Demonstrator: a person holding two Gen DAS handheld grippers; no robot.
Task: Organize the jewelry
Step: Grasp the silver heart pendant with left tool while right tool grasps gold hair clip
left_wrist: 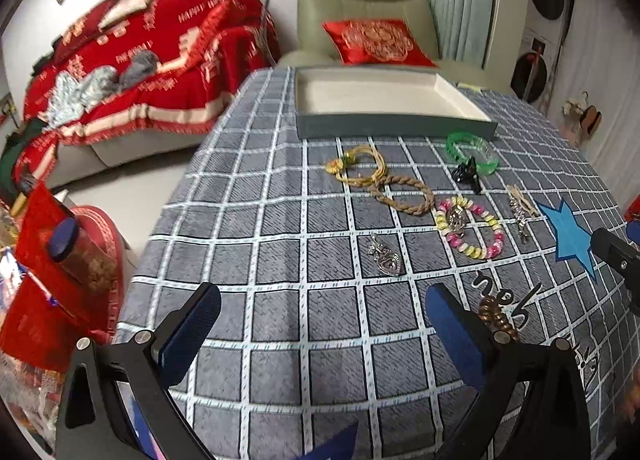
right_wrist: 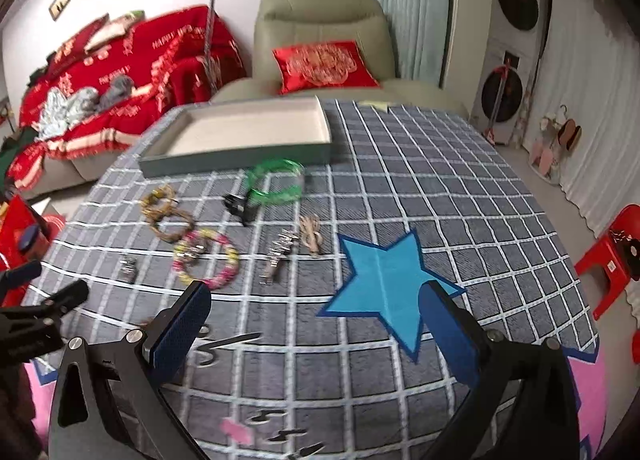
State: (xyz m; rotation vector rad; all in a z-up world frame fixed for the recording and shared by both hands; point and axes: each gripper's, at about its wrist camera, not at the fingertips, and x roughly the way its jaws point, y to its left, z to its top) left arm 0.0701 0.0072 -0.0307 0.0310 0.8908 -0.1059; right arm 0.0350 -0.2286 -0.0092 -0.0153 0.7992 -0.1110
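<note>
A grey tray [left_wrist: 396,127] [right_wrist: 240,162] with a cream lining sits at the table's far side, nothing in it. In front of it lie a green bangle [left_wrist: 472,152] [right_wrist: 276,182], a black clip [left_wrist: 466,174] [right_wrist: 240,208], a yellow cord bracelet [left_wrist: 356,166], a braided brown bracelet [left_wrist: 404,196] [right_wrist: 172,228], a pink and yellow bead bracelet [left_wrist: 472,232] [right_wrist: 206,258], a silver heart pendant [left_wrist: 386,256], silver pieces [left_wrist: 520,216] [right_wrist: 278,256] and a brown bead bracelet [left_wrist: 496,318]. My left gripper [left_wrist: 324,324] hovers open near the pendant. My right gripper [right_wrist: 316,320] hovers open over a blue star [right_wrist: 384,284].
The table wears a grey checked cloth [left_wrist: 300,360]. A red-covered sofa [left_wrist: 140,60] and a green armchair [left_wrist: 360,12] with a red cushion stand behind it. Red boxes [left_wrist: 52,280] crowd the left edge. A red stool [right_wrist: 612,260] stands on the right.
</note>
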